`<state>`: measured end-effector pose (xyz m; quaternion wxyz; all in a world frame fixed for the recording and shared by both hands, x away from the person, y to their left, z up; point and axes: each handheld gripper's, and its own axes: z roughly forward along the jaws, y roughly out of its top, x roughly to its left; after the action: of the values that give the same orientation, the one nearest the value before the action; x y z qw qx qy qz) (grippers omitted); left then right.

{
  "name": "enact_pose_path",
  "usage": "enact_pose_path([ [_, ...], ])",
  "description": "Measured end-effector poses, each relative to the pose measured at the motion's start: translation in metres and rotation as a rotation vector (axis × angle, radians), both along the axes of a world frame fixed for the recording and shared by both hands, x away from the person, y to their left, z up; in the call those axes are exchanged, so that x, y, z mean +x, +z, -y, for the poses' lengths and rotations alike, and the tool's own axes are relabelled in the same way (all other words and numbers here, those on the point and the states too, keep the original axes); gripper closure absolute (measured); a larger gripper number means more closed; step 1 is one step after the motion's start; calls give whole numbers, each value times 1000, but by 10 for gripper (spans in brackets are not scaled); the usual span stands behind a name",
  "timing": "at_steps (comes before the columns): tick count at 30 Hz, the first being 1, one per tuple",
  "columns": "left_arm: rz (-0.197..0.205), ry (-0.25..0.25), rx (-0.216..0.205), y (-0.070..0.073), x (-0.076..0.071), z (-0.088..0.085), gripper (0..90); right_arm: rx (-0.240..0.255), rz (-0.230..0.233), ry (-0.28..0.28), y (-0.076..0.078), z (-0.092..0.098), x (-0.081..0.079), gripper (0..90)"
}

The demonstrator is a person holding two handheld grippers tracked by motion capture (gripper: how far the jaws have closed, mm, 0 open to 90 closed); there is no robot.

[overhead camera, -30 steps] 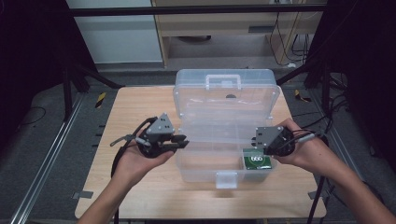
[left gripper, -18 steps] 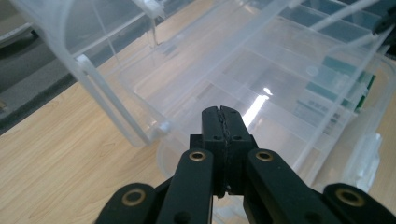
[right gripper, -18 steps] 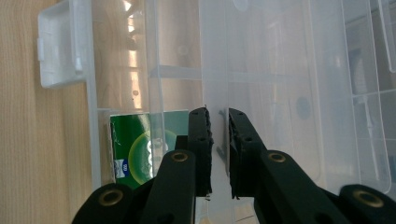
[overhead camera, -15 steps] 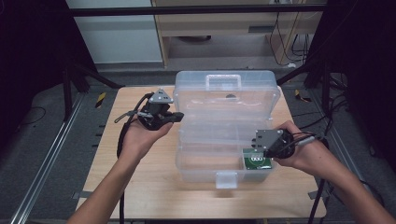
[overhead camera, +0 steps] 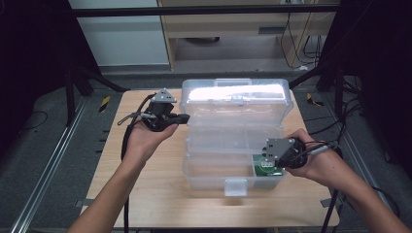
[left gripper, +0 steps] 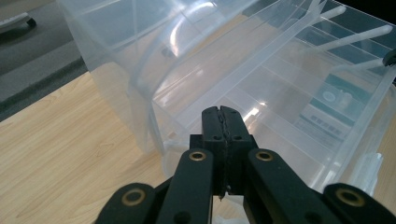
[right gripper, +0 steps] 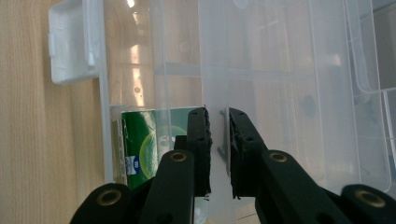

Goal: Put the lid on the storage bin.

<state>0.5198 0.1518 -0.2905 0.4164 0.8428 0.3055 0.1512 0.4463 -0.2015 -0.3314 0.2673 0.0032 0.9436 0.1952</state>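
Gripping the clear plastic organizer box's (overhead camera: 233,145) tray wall, the right gripper (right gripper: 218,122) hovers above an unreadable green packet (right gripper: 144,140), while the left gripper (left gripper: 222,116) is closed empty.

around the light wooden table

the light wooden table (overhead camera: 145,189) stands mid-frame on a dark grey floor (overhead camera: 43,160). a grey metal rail (overhead camera: 46,177) runs up the lower left of the frame. beyond the table's far edge, at upper centre, sits a beige cabinet (overhead camera: 233,29), with a pale white panel (overhead camera: 116,39) to its left. a yellow-and-black striped marker (overhead camera: 104,103) lies on the floor at the table's upper left corner; black cables (overhead camera: 354,116) trail at right.
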Motion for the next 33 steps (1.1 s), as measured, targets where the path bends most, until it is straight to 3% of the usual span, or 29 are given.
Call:
enact_pose_path([
  [6,-1,11,-1,-1,-1,-1,899,-8,-6,3,-2,-1,-3,797],
  [16,-28,4,-36,-10,-7,-5,899,-15,-21,3,-7,0,-6,801],
  [33,-55,-31,-64,-30,-31,-12,898,2,-48,-7,-18,2,-15,771],
])
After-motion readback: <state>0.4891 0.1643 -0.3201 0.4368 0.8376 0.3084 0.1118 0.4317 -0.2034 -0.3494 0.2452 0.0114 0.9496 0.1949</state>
